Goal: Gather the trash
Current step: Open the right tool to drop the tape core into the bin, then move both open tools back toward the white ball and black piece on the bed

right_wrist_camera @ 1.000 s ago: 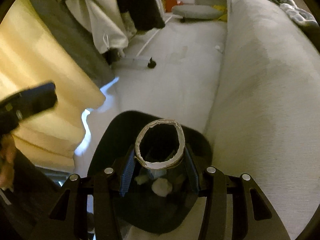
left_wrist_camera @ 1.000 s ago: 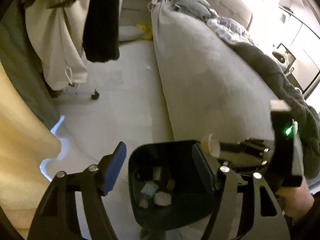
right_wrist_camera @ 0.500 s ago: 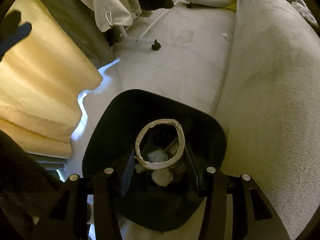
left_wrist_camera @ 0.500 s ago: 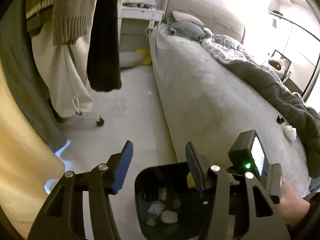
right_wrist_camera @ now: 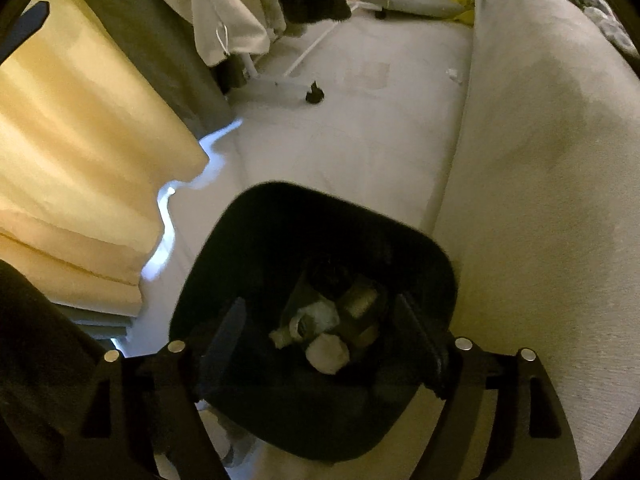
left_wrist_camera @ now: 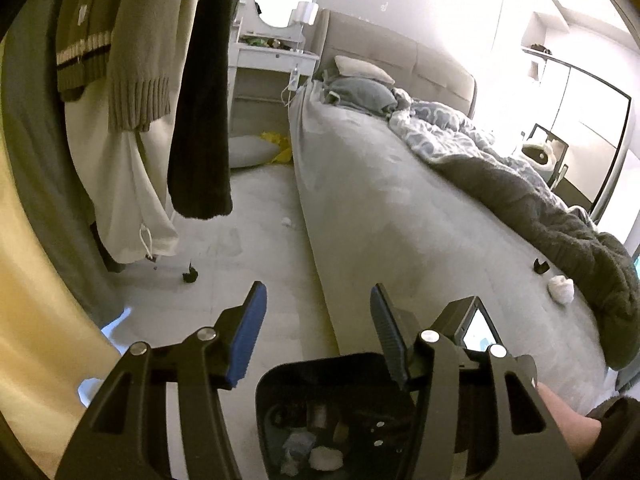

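A black trash bin (right_wrist_camera: 256, 248) stands on the floor beside the bed and holds several scraps, among them a cardboard tube (right_wrist_camera: 360, 304) and a white wad (right_wrist_camera: 326, 354). My right gripper (right_wrist_camera: 320, 332) is open and empty right above the bin's mouth. The bin also shows in the left wrist view (left_wrist_camera: 280, 384). My left gripper (left_wrist_camera: 316, 328) is open and empty, higher up over the bin's far edge. A white crumpled tissue (left_wrist_camera: 561, 289) lies on the bed (left_wrist_camera: 400, 208). A small white scrap (left_wrist_camera: 286, 222) lies on the floor (left_wrist_camera: 256, 264) by the bed.
Clothes (left_wrist_camera: 132, 80) hang from a wheeled rack on the left, its caster (left_wrist_camera: 189, 276) on the floor. A yellow curtain (right_wrist_camera: 80, 152) fills the left. A dark blanket (left_wrist_camera: 540, 208) lies on the bed. A white vanity with a round mirror (left_wrist_camera: 285, 0) stands at the back.
My right gripper has opened and the cardboard tube it held now lies in the bin. My left gripper has tilted up, so more of the room shows.
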A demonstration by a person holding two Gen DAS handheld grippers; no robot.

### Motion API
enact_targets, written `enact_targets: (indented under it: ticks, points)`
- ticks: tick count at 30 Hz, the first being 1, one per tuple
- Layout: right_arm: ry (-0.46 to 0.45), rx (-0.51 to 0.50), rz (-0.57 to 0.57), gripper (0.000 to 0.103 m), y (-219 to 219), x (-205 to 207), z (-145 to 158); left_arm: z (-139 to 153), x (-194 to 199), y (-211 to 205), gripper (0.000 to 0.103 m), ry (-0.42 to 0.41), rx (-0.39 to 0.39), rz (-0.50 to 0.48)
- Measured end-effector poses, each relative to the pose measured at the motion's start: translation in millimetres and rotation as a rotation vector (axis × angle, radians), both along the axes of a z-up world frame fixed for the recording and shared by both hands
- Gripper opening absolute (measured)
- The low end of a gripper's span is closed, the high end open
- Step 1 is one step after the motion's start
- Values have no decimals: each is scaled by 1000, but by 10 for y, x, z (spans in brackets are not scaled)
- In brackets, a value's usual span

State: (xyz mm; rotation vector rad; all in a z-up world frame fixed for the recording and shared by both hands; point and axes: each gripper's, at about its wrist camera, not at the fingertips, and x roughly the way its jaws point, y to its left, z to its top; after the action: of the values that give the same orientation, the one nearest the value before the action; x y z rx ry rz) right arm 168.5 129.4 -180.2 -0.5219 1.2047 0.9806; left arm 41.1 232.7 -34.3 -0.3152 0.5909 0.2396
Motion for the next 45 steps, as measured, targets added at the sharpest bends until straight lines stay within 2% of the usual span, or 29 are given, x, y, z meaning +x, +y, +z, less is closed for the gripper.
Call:
enact_targets:
  ticks: [6, 18, 32, 35, 41, 45]
  points:
    - [-21, 87, 6, 79, -64, -11, 272, 152, -1, -158, 56, -46, 48, -6]
    - [-125, 241, -54, 81, -683, 111, 806, 320, 156, -438, 62, -110, -3, -41]
    - [-226, 305, -200, 84, -1546, 276, 1177, 263, 521, -1115, 70, -91, 10, -153]
    - [-247, 322, -232, 84, -1731, 317, 1257, 246, 597, -1227, 76, -90, -2, -175]
    - [-272, 340, -303, 85, -2060, 420, 1326, 202, 697, -1451, 79, -77, 1, -221]
    - [-297, 336, -330, 86, -2220, 441, 1343, 197, 721, -1561, 85, -79, -4, -234]
